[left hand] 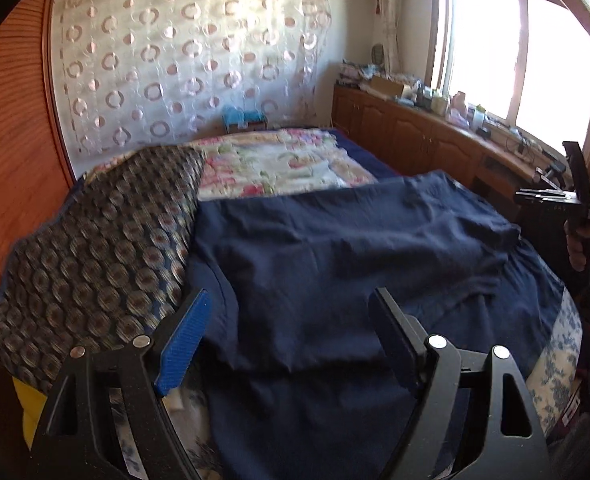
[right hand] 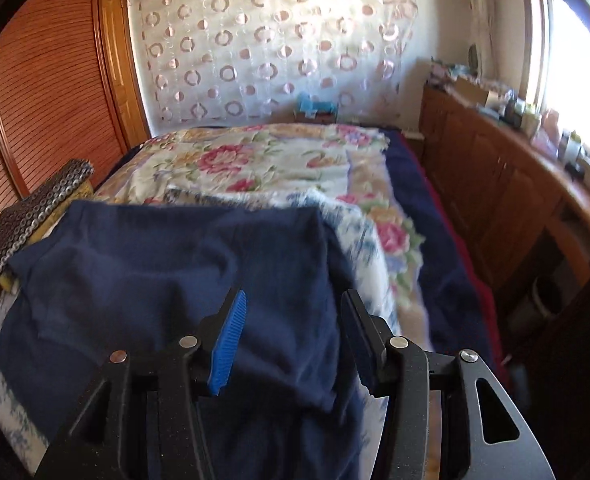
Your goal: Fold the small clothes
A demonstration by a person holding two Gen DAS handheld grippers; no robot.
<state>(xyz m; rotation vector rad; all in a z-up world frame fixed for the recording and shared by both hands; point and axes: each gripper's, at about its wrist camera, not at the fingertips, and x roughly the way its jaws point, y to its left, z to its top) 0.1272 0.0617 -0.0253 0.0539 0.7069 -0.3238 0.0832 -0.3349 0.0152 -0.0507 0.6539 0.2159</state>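
1. Navy garment point(left hand: 335, 248) lies spread on the near end of the bed point(right hand: 435, 248), over a blue-and-white floral sheet point(left hand: 563, 344). Still rumpled, with creases across the middle; its far edge looks doubled over in the right wrist view.
2. Left gripper point(left hand: 291, 332): released, jaws wide, hovering over the near-left part of the cloth. Nothing between the pads.
3. Right gripper point(right hand: 293, 336): released, jaws about half apart, over the near-right part of the cloth. Fabric sits below the fingers, not pinched.
4. Judgement: a fold looks just laid, or the next grab is being set up. Can't tell which.
5. To do it well: each gripper takes one near corner or hem, single layer only. Pinch at matching points so the edge lifts straight, then carry it evenly to the far edge. Flatten the middle creases first or they get locked into the fold.
6. Risk: the navy blanket point(right hand: 427, 184) along the bed's right side is the same colour as the garment, so edges are easy to misread. Pads may also snag the sheet underneath.
7. Around: patterned pillow point(left hand: 107, 240) touches the garment's left edge and limits room there. Floral quilt point(right hand: 263, 160) lies just beyond the far edge. Wooden cabinet point(left hand: 407, 136) stands well apart, no issue.
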